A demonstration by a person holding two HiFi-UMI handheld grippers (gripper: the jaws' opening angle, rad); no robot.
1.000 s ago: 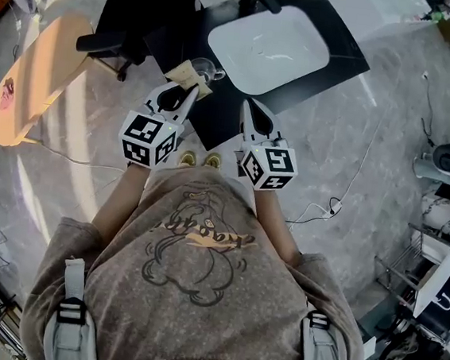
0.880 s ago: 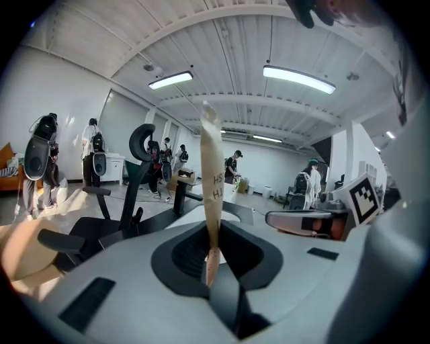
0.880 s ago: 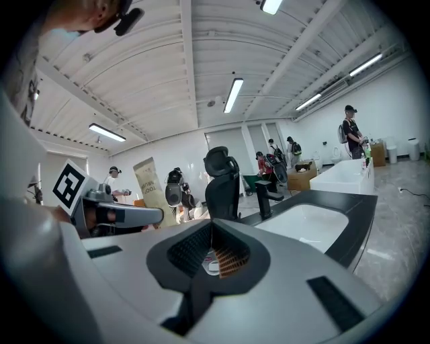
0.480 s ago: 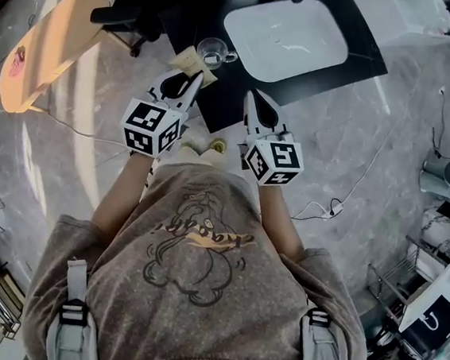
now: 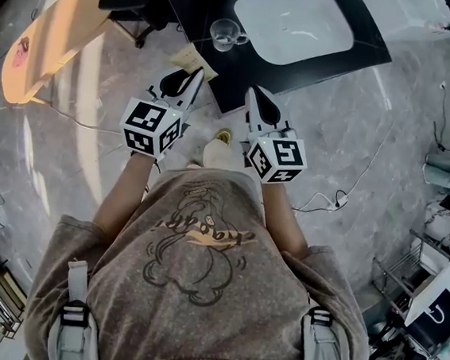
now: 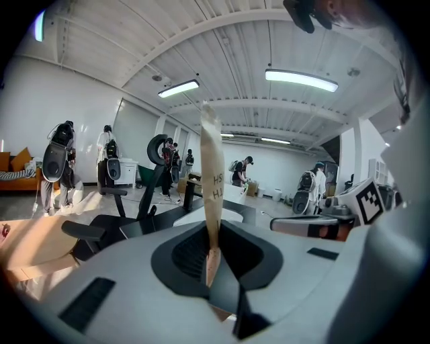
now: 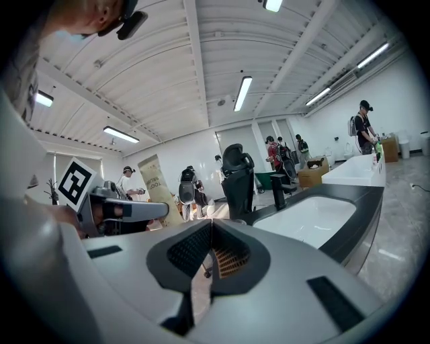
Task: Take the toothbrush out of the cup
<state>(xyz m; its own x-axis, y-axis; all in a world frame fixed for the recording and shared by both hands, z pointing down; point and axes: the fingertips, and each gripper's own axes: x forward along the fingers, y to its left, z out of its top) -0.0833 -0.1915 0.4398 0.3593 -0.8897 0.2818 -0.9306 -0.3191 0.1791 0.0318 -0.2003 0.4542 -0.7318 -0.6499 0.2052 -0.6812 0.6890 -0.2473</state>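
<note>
Toothbrush pack (image 5: 191,57) farther from cup (image 5: 224,33) — beige

Head view steeply down, gripper views forward near level, right one shares sink (image 5: 293,26).

Left hand-held gripper (image 6: 213,261) pinching upright tan paper packet (image 6: 212,175), office chair (image 6: 114,225) beyond

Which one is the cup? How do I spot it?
Find the black counter at the top of the head view, with a big white sink in it. Just left of the sink stands the cup: small, round, see-through glass with a handle, unlike anything near it.
</note>
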